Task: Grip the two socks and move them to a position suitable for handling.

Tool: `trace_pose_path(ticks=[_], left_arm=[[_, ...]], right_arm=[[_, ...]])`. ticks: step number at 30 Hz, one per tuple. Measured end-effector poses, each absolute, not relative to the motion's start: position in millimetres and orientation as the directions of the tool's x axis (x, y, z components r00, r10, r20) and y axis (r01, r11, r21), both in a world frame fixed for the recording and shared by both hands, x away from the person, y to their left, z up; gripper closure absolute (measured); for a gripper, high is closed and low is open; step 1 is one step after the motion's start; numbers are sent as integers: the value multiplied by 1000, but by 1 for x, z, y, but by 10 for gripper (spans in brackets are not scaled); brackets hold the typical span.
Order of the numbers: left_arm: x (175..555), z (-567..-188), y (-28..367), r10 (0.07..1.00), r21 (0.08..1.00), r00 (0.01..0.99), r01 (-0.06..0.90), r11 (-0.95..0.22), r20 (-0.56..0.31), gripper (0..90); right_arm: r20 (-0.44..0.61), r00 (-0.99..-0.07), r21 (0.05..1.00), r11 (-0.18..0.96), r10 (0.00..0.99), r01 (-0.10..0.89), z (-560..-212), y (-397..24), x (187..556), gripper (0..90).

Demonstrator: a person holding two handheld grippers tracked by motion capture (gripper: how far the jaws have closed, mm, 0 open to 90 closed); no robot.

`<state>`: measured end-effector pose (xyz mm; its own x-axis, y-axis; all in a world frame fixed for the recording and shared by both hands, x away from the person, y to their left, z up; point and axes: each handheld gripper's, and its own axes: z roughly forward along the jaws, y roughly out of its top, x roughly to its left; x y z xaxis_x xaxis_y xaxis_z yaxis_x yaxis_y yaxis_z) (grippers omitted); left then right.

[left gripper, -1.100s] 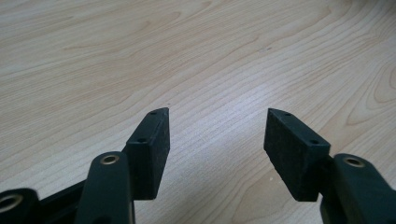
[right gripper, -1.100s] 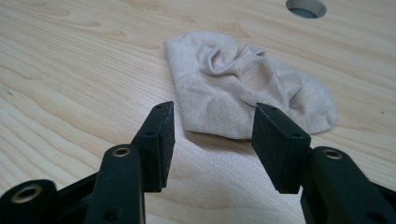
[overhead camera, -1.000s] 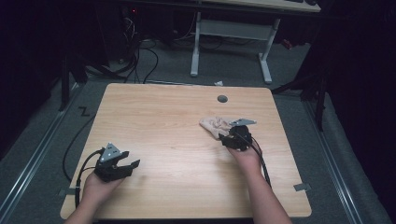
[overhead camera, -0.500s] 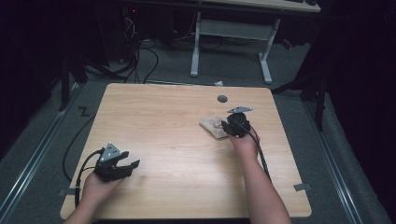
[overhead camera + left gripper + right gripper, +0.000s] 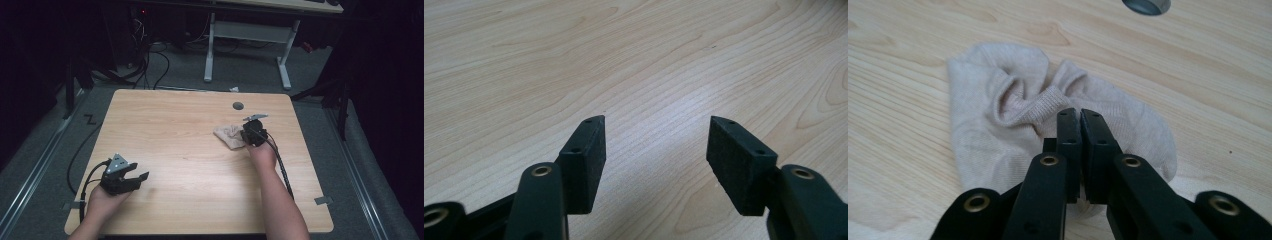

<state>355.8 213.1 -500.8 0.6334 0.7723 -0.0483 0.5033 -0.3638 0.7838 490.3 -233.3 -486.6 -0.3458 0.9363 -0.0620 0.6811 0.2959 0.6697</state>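
Observation:
A beige sock (image 5: 229, 136) lies crumpled on the right half of the wooden table (image 5: 180, 130). My right gripper (image 5: 248, 131) sits over the sock's right end. In the right gripper view its jaws press together, and the sock's (image 5: 1008, 115) folds bunch toward the fingertips (image 5: 1068, 120). My right gripper (image 5: 1079, 116) is shut on a pinch of the fabric. My left gripper (image 5: 136, 177) rests near the table's front left corner. Its jaws stand wide apart over bare wood in the left gripper view, so my left gripper (image 5: 656, 121) holds nothing.
A round grey grommet (image 5: 238, 105) sits in the tabletop behind the sock, also seen as the grommet (image 5: 1147, 5) at the top of the right gripper view. Table legs (image 5: 210, 47) and cables (image 5: 150, 60) lie on the floor beyond the far edge.
My right gripper moved away from the person onto the sock, which now looks more bunched. The left gripper has stayed put.

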Motion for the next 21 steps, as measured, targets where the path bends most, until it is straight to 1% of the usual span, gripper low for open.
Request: trace_pose_path(ticks=[3, 10, 16, 21], left_arm=[[356, -501, 213, 772, 782, 633, 506, -365, -50, 414], [356, -502, 211, 772, 782, 634, 506, -364, -50, 414], [356, -502, 211, 772, 781, 633, 507, -363, -52, 414], [356, -502, 211, 773, 781, 633, 507, -364, -50, 414]], right_arm=[[-71, -364, 683, 311, 929, 661, -479, -232, 485, 886], [-45, -403, 718, 310, 914, 623, -461, -225, 471, 890], [-60, -440, 738, 337, 896, 585, -447, -217, 454, 892], [-50, -453, 759, 328, 890, 562, -437, -215, 440, 893]])
